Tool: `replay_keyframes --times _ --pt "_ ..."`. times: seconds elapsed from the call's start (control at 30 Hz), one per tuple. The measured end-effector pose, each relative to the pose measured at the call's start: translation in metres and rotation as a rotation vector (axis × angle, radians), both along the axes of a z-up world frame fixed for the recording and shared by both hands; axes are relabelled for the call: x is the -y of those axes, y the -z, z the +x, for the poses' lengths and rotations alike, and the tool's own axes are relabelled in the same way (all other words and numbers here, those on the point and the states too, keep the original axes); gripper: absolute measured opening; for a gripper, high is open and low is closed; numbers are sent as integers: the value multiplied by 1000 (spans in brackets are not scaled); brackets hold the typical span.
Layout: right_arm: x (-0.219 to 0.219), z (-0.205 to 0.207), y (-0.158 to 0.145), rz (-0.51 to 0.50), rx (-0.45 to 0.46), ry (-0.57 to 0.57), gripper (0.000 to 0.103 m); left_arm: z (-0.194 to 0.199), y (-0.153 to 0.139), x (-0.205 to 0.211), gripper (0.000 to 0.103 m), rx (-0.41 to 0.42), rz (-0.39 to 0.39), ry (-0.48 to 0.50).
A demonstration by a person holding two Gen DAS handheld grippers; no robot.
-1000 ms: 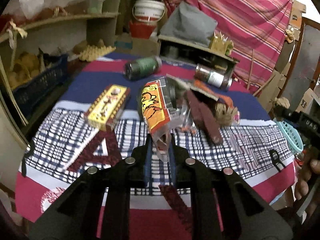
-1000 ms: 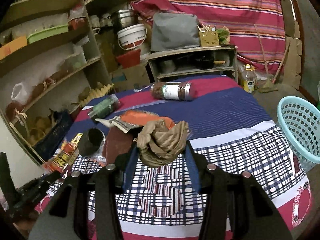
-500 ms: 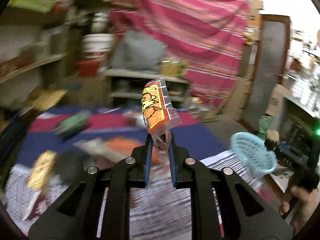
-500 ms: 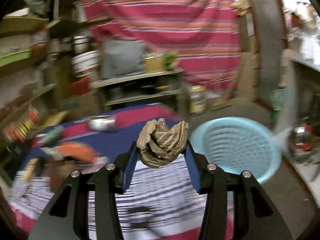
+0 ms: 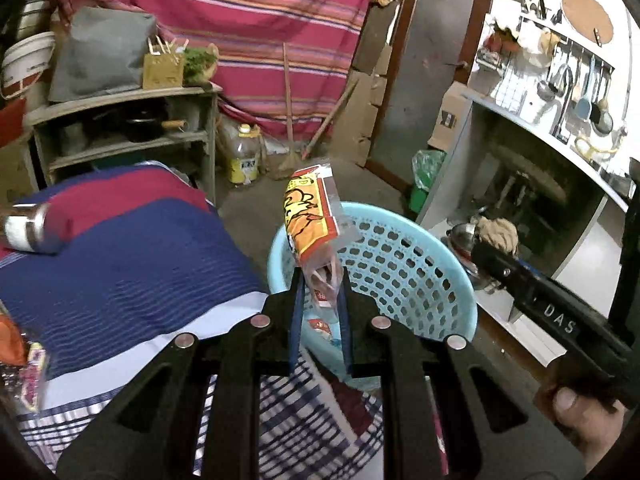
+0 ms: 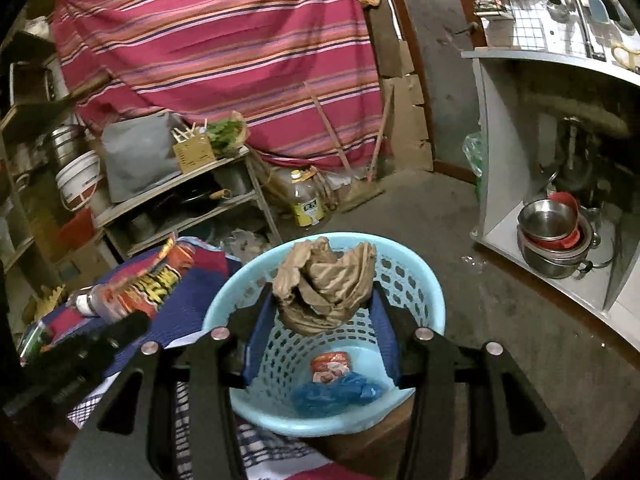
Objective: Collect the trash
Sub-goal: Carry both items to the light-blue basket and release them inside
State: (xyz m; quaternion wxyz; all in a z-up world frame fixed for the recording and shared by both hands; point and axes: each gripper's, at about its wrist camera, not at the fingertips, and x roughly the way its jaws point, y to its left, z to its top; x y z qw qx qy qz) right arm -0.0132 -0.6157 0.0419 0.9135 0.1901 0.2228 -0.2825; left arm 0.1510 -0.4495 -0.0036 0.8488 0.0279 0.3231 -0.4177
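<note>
My left gripper (image 5: 320, 280) is shut on an orange and yellow snack wrapper (image 5: 308, 216), which stands upright above the near rim of the light blue basket (image 5: 404, 264). My right gripper (image 6: 324, 300) carries a crumpled brown paper (image 6: 324, 284) over the basket (image 6: 424, 280). Its jaws are opening, and the paper still touches both pads. A blue plastic bag (image 6: 336, 394) and a red and white wrapper (image 6: 330, 366) lie on the basket's bottom. In the right wrist view the snack wrapper (image 6: 160, 276) shows at the left. In the left wrist view the brown paper (image 5: 496, 232) shows at the right.
The basket stands beside the table with its striped and checked cloth (image 5: 120, 264), where a jar (image 5: 28, 228) lies. Behind are a wooden shelf (image 5: 120, 120) and a yellow bottle (image 5: 244, 160) on the floor. A grey cabinet holds steel bowls (image 6: 552, 232). A hand (image 5: 580, 412) grips the right tool.
Both grippers have swung to the right, away from the littered table to above the blue basket, each carrying its piece of trash. The basket now fills the middle of both views.
</note>
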Motion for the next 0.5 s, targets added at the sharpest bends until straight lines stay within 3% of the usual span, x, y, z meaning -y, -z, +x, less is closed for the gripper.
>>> replay_keyframes --times 0.13,0.23,0.3,0.5 --pt "3 5 10 13 2 4 62 6 16 18 19 -22 34 18" --pt "3 4 14 14 -3 18 63 11 20 21 33 -34 33 -6" --pt "1 1 12 14 6 25 63 10 17 17 33 -32 26 -18" --pt "-22 0 -12 -39 41 -17 63 6 -9 -41 33 -17 8 -99"
